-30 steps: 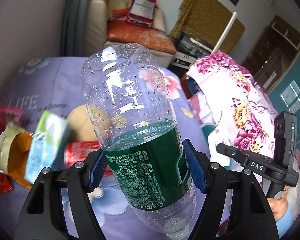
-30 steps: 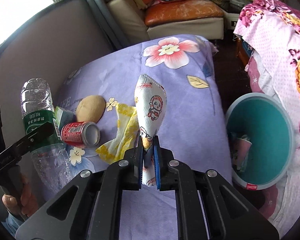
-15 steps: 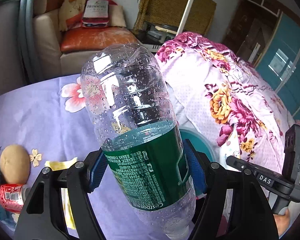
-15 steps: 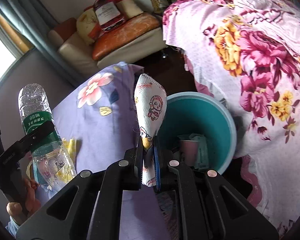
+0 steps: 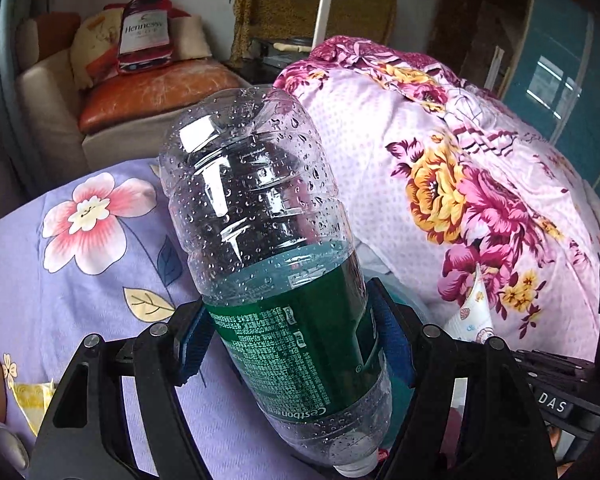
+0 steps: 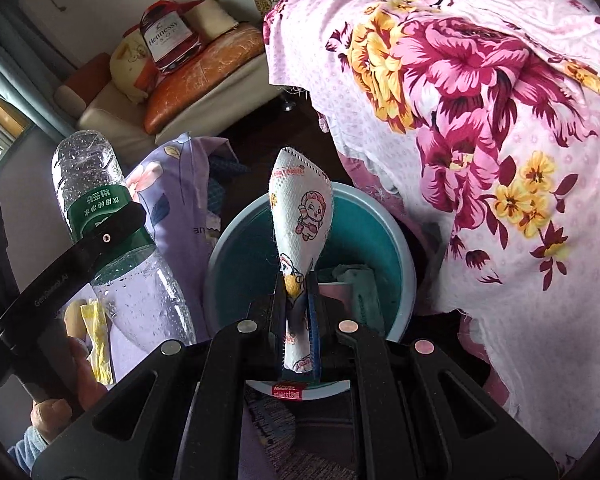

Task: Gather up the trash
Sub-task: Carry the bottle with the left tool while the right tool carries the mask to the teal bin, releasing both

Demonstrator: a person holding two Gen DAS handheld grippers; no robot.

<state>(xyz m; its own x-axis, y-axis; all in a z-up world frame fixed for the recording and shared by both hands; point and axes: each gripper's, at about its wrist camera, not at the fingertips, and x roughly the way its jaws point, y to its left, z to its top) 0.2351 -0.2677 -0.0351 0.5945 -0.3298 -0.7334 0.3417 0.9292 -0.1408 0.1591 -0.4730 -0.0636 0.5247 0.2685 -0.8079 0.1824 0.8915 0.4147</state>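
The left gripper (image 5: 288, 344) clamps a clear plastic bottle (image 5: 268, 248) across its green label, blue pads pressed to either side. The bottle points cap-end toward the camera, its base tilted up and away, and droplets bead the inside of its wall. Behind it spreads a lilac bedspread (image 5: 60, 280) printed with a pink-and-white flower, and to the right hangs a pink floral sheet (image 5: 480, 184).

The right gripper (image 6: 298, 312) is closed on a white face mask (image 6: 300, 216) printed with cartoon figures. The jaws pinch its lower part while its pointed top stands upright. The mask hangs directly above the opening of a teal bin (image 6: 236, 248) on the floor, which sits between the lilac-covered bed and the floral sheet. Inside the bin lie a few discarded items, among them a pale green wrapper (image 6: 360, 280).

Seen from the right wrist, the bottle sits at the left of the bin, over the edge of the bedspread. A yellow wrapper (image 6: 96, 336) and a potato (image 6: 71, 312) lie on the bedspread behind it. A sofa (image 6: 188, 76) with an orange cushion stands against the far wall.
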